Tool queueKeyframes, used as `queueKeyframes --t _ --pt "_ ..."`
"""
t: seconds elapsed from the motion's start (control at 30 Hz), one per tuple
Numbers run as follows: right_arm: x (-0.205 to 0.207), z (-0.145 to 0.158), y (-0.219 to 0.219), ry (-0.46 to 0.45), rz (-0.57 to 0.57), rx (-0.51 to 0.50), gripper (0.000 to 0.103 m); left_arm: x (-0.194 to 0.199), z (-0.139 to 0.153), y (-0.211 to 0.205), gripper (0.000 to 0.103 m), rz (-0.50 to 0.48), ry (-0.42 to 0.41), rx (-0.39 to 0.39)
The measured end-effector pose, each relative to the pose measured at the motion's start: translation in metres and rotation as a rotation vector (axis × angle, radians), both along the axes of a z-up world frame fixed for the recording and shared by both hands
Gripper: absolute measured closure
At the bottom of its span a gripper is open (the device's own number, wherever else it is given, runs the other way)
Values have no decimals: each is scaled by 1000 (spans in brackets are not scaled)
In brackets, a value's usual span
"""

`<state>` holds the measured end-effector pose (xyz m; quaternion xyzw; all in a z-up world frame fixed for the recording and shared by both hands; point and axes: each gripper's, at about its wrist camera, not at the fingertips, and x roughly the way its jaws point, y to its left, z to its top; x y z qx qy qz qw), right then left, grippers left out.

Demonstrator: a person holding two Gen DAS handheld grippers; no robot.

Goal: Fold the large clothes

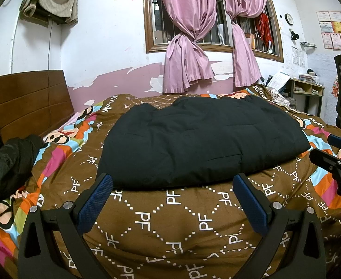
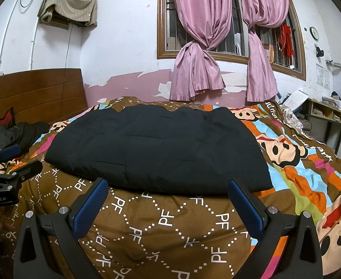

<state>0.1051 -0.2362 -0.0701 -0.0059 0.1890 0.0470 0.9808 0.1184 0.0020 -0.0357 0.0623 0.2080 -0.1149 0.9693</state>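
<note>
Both tongs, left and right, hang spread and empty just short of the black padded quilted garment, which lies folded into a compact slab on the brown patterned bedspread. Folding appears largely complete; a second dark garment near the headboard seems unfolded.

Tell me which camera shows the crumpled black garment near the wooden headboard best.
The left wrist view: the crumpled black garment fills its left edge, large, with folds visible. The right wrist view shows it smaller and farther off, partly behind the left gripper, beside the wooden headboard.
</note>
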Motion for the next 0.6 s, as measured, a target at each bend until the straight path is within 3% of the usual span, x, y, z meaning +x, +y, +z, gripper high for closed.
queueKeyframes --t 0.6 --pt "0 0 -1 1 2 1 0 0 0 -1 2 1 -1 -1"
